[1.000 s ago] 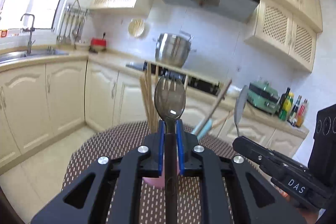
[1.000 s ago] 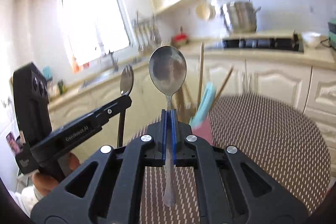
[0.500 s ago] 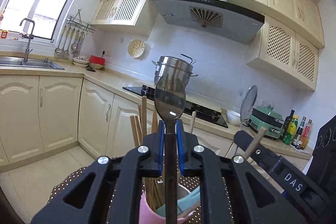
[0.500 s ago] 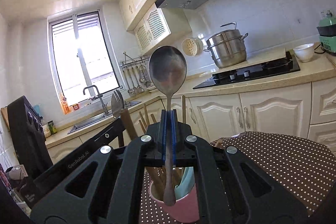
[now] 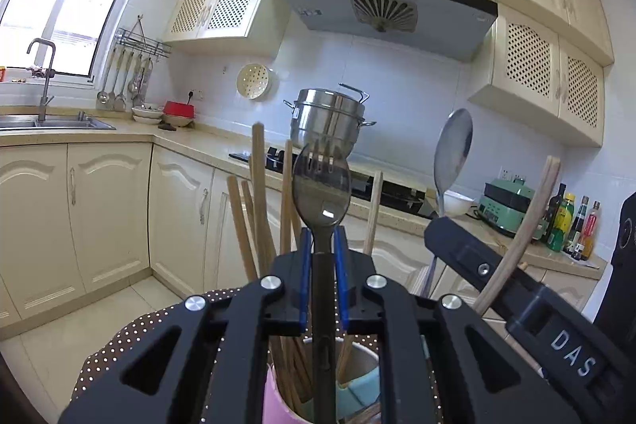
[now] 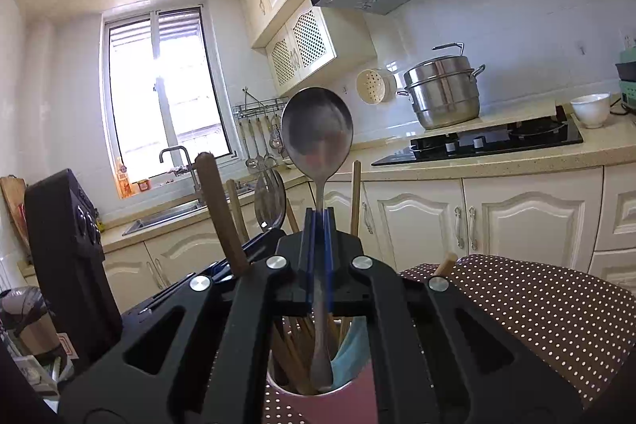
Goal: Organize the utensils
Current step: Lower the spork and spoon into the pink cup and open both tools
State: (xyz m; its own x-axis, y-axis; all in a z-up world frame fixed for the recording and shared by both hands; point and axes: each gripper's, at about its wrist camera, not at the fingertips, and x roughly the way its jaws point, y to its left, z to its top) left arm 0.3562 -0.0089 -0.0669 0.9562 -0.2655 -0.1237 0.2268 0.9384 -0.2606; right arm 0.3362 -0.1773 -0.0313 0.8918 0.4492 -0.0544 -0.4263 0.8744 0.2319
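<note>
Left claw: The left gripper point(image 5: 322, 253) is pinched on the handle of a dark see-through plastic spork point(image 5: 321, 185). The blue pads point(image 5: 304, 277) are pressed on both sides of the handle.
Left spork: It is held upright, with the toothed bowl at the top and the handle pointing down.
Right claw: The right gripper point(image 6: 318, 237) is pressed tight on the thin neck of a shiny metal spoon point(image 6: 317, 130). No gap is seen beside the neck.
Right spoon: It is held upright too, with the round bowl on top. Its handle tip is already down inside the mouth of the cup.
Cup: A pink round cup point(image 6: 314, 404) is seen just under both claws, on a brown table cloth with white dots point(image 6: 536, 304). It is packed with long brown wooden chopsticks point(image 5: 258, 209) and something light blue point(image 6: 349, 356).
What matters next: The cup lies straight below each claw, and both long handles are lined up with its open top. The right hand looks nearer to done, since its spoon tip is inside the rim. How deep the spork tip sits cannot be told.
Likely step: Each tool can be lowered and let go.
Watch out: The cup is crowded, so a handle may be stopped by the sticks.
</note>
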